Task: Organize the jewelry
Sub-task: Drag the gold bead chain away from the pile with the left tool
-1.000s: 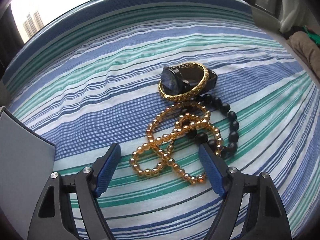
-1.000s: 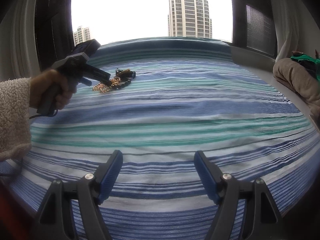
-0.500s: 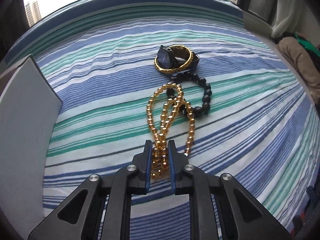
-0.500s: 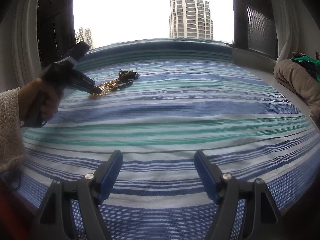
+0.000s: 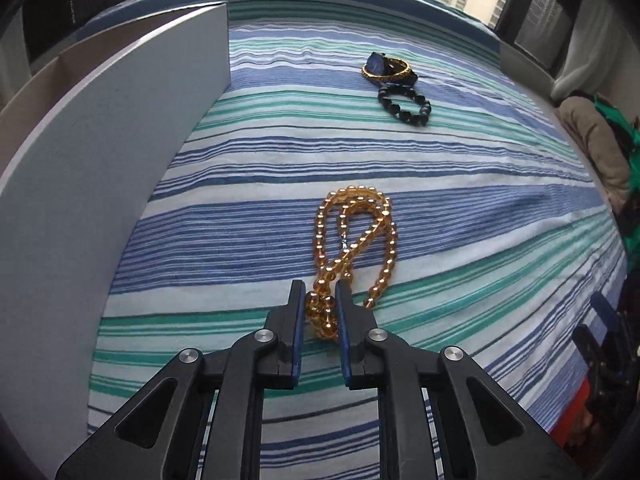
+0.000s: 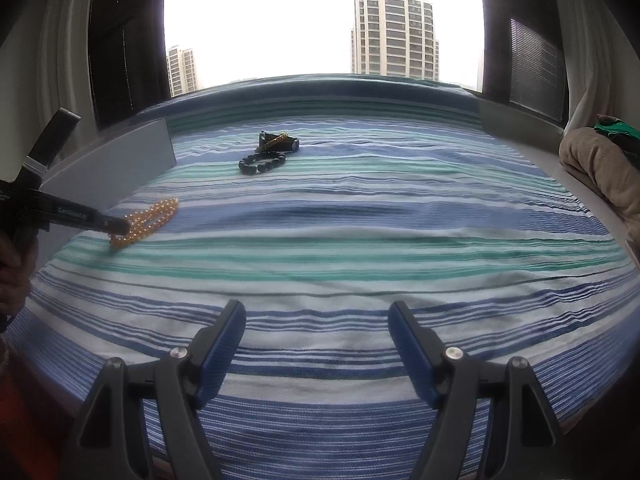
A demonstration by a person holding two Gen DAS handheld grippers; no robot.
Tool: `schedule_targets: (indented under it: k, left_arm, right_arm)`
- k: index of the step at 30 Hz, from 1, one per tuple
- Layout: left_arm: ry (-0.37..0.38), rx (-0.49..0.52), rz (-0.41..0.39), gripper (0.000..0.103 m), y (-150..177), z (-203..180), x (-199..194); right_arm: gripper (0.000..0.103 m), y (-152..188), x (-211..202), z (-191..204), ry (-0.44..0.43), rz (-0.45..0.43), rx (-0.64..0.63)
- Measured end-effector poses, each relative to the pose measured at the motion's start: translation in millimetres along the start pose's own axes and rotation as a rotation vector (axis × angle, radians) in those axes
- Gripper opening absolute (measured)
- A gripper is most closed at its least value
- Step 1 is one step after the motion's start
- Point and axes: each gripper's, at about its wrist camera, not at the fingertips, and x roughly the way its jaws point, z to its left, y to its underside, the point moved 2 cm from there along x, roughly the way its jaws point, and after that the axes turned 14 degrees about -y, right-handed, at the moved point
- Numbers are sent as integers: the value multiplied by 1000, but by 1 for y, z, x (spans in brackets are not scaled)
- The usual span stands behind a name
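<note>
My left gripper (image 5: pixel 319 294) is shut on one end of an amber bead necklace (image 5: pixel 356 232); the rest of the strand trails over the striped bedsheet. The same gripper (image 6: pixel 120 226) shows at the left of the right wrist view, with the amber necklace (image 6: pixel 154 216) dragging behind it. Farther back lie a black bead bracelet (image 5: pixel 404 106) (image 6: pixel 262 162), a gold bangle (image 5: pixel 394 70) and a dark watch (image 5: pixel 378 64) (image 6: pixel 280 144), the bangle and watch stacked together. My right gripper (image 6: pixel 317 340) hovers open over bare sheet, holding nothing.
A grey box wall (image 5: pixel 120 140) (image 6: pixel 120 164) stands along the left side of the bed. Beige and green clothes (image 6: pixel 600 168) are heaped at the right edge. A window with towers lies beyond the far edge. A person's hand (image 6: pixel 12 272) grips the left tool.
The left gripper shut on the amber necklace and pulled it away from the black bracelet, bangle and watch, toward the grey box. The right gripper stayed open and hardly moved.
</note>
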Motion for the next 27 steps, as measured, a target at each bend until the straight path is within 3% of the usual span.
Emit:
schedule_targets:
  k: [6,8,11,27]
  left_arm:
    - [-34,-19,-10,15,4,2,2]
    - [-32,-12,-22,27,3,-1,2]
    - [-53,13,-45,35,2,-8,3]
    - [-106,47,-105,69,4,-21,7]
  right_arm:
    - [75,-3,3,20,-18,23,-45]
    - [75,-3,4,27,-25,36,-56]
    - [75,-3,1,34,-27,39,-78]
    - [75,-2,5,44,-75,83,-63]
